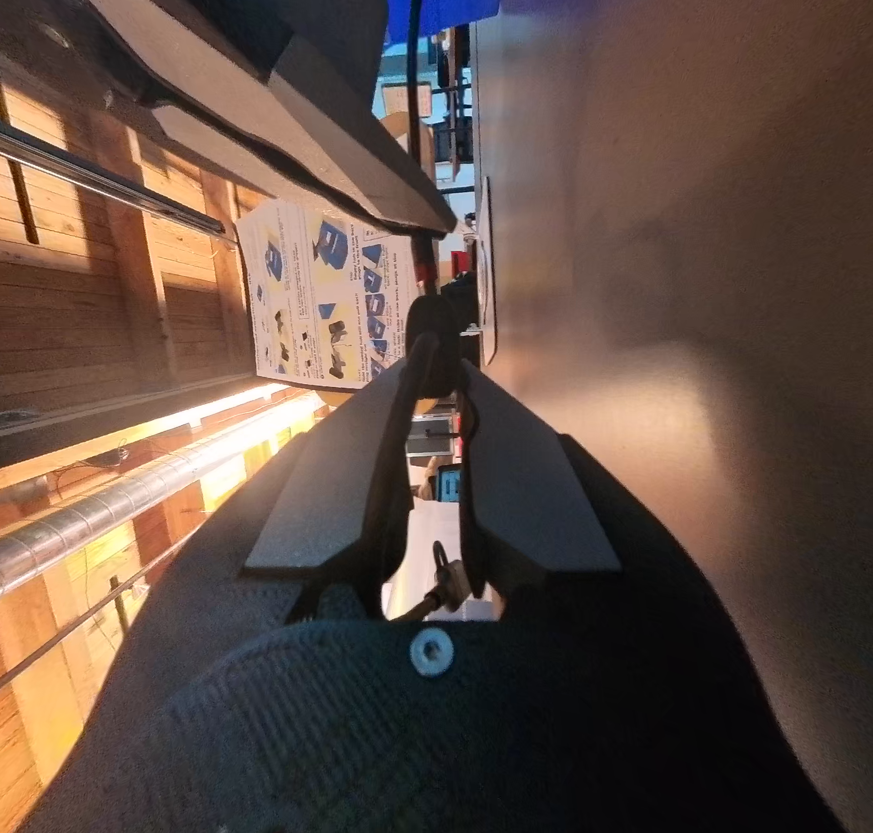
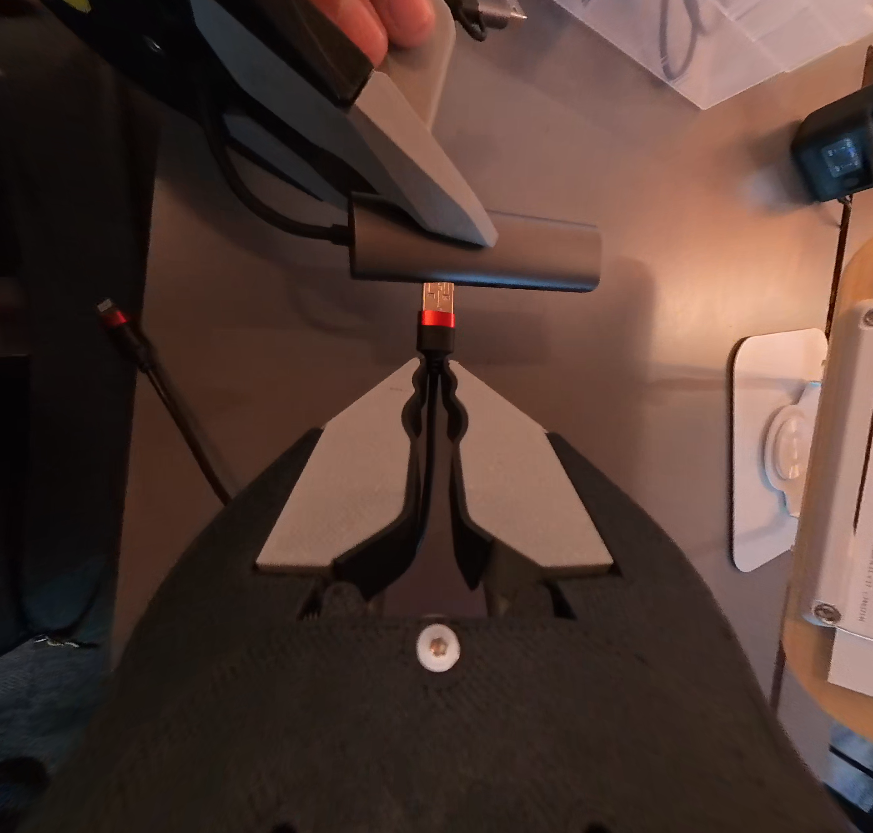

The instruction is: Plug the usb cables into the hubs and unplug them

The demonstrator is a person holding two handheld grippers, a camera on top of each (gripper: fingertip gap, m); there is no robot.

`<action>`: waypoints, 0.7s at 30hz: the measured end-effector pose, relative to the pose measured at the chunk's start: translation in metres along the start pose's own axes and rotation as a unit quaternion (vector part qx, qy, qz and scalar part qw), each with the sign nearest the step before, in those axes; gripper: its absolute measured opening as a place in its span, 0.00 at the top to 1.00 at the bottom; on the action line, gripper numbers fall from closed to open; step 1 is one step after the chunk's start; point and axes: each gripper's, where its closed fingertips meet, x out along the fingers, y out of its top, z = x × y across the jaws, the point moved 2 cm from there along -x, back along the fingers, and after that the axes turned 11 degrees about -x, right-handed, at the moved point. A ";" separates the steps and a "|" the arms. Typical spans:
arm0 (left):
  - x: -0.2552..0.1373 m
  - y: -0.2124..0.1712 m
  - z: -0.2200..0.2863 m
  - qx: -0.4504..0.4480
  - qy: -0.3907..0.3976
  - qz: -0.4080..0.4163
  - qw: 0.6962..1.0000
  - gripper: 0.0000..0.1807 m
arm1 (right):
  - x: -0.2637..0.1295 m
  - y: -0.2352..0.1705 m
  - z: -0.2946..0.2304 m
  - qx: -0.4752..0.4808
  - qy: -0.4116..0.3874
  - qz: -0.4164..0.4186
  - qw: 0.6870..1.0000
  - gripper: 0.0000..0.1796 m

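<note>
Grey hub (image 2: 543,262) half hidden, port unseen

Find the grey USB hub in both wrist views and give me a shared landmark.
Left wrist view: the hub sits just above centre, end-on and dark, clamped at the tips of the left gripper.
Right wrist view: the hub lies crosswise above centre, right above the plug.
Shared landmark: the red-collared USB plug, seen beside the hub in the left wrist view.
</note>
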 end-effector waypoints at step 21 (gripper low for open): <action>-0.005 0.005 -0.008 -0.025 0.014 0.022 0.999 0.93 | -0.003 0.005 -0.002 0.080 0.093 0.139 0.983 0.98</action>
